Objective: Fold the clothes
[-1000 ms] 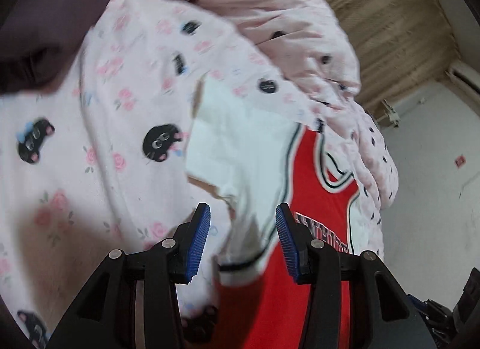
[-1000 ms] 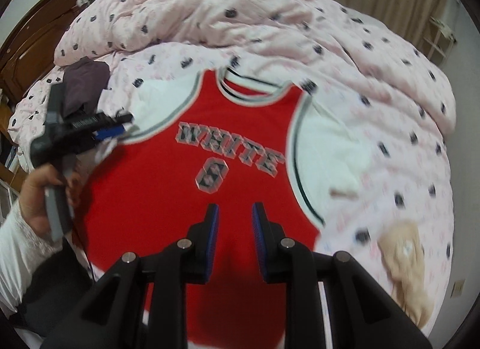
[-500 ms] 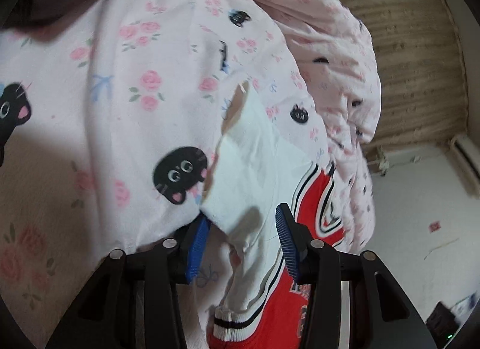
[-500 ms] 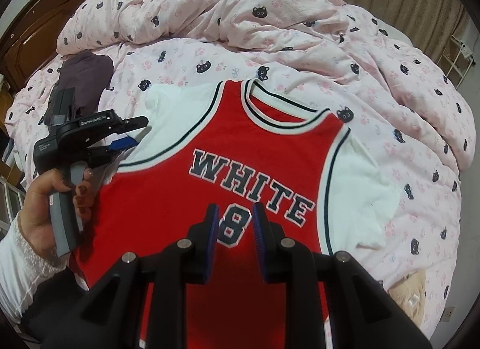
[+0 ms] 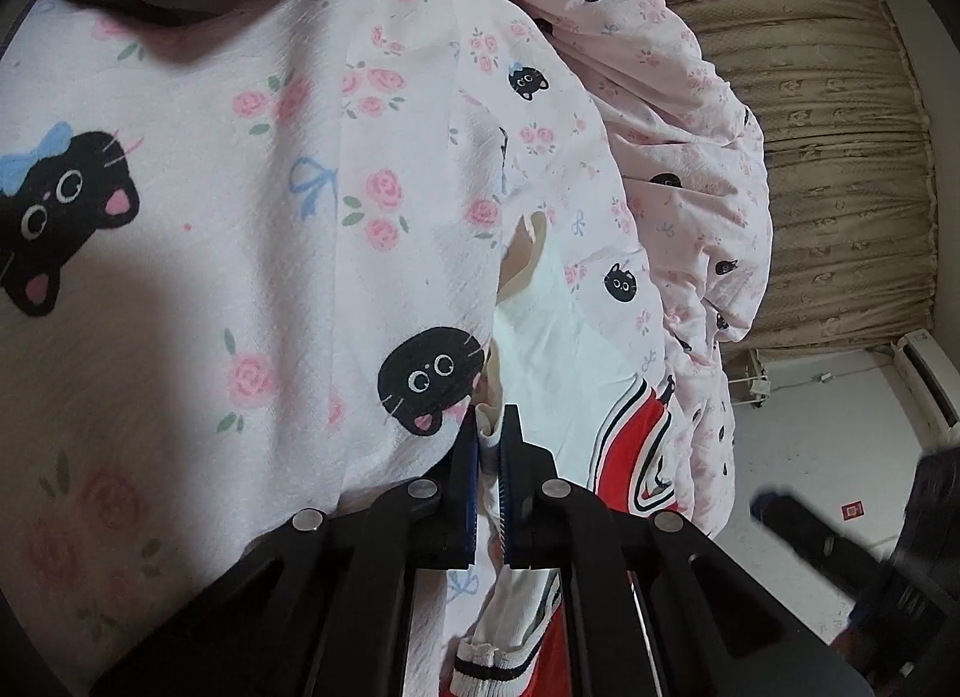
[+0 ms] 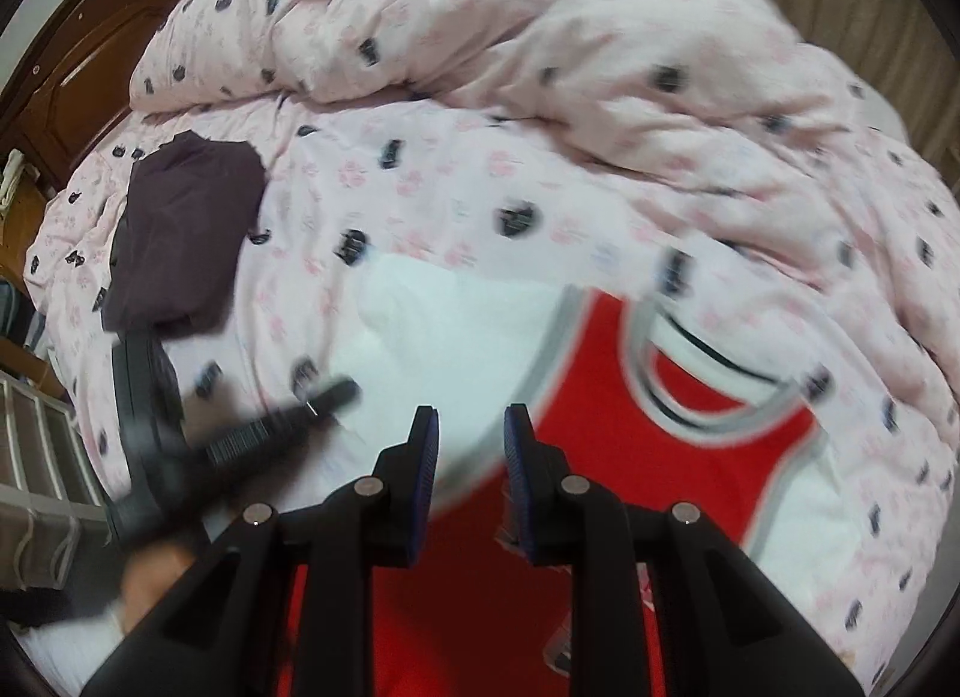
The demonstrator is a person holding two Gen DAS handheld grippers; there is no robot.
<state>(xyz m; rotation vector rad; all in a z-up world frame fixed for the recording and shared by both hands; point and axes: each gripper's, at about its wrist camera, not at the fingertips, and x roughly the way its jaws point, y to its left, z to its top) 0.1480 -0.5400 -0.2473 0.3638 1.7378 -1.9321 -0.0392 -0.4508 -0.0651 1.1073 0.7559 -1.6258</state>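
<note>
A red basketball jersey [image 6: 708, 457] with white sleeves lies flat on the pink cat-print bedsheet [image 6: 420, 169]. In the left wrist view my left gripper [image 5: 491, 427] is shut on the edge of the jersey's white sleeve [image 5: 558, 349], and the fabric bunches between the blue pads. The right wrist view shows that same left gripper [image 6: 339, 394] blurred at the sleeve's [image 6: 444, 325] left edge, held by a hand. My right gripper [image 6: 471, 415] hovers over the jersey near that sleeve. Its jaws stand apart with nothing pinched between them.
A dark purple garment [image 6: 186, 229] lies on the sheet to the left. A crumpled pink duvet [image 6: 540, 37] fills the far side of the bed, in front of a wooden headboard [image 6: 78, 73]. Beige curtains [image 5: 840, 157] hang behind, and drawers [image 6: 36, 457] stand beside the bed.
My left gripper's jaws have closed on the white sleeve edge after lowering to it. My right gripper has swept left across the jersey, from over the number to the left sleeve side.
</note>
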